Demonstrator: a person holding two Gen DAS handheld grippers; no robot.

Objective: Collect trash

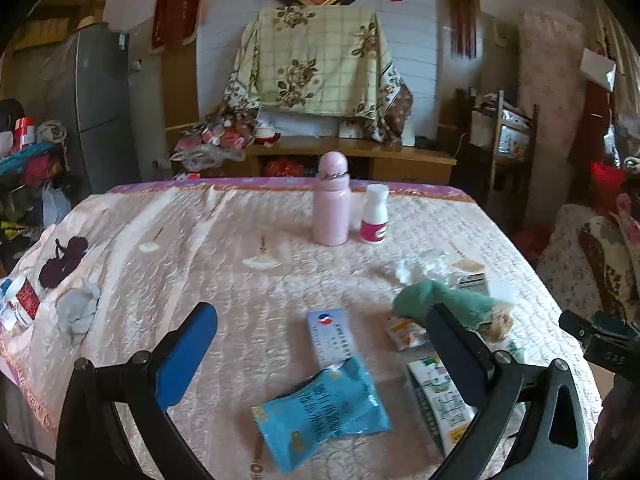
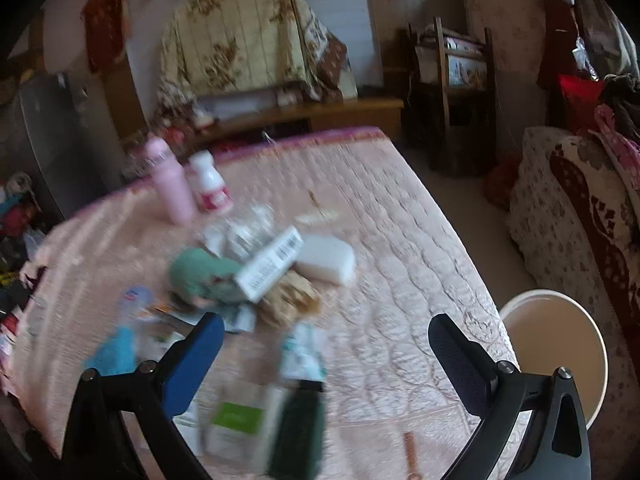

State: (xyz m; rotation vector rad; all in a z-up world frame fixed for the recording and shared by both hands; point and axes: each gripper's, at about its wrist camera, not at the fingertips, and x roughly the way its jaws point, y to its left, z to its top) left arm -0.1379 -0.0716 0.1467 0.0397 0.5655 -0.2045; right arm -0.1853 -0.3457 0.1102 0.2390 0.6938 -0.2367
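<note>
Litter lies on a pink quilted table (image 1: 224, 264). A blue snack wrapper (image 1: 324, 408) and a small white-and-blue box (image 1: 330, 338) lie between the fingers of my left gripper (image 1: 320, 316), which is open and above them. A green-and-white carton (image 1: 440, 400) lies by its right finger. A teal sock (image 1: 444, 300) rests further right. In the blurred right wrist view my right gripper (image 2: 326, 328) is open over the teal sock (image 2: 200, 276), a white barcoded box (image 2: 272, 260), a white sponge (image 2: 326, 258) and a green-labelled carton (image 2: 236, 420). Neither gripper holds anything.
A pink flask (image 1: 332, 200) and a small white bottle (image 1: 374, 216) stand at the table's far side. A grey rag (image 1: 78, 308) and a red-labelled tub (image 1: 20, 300) sit at the left edge. A white bucket (image 2: 560, 344) stands on the floor right of the table, beside a patterned sofa (image 2: 580, 216).
</note>
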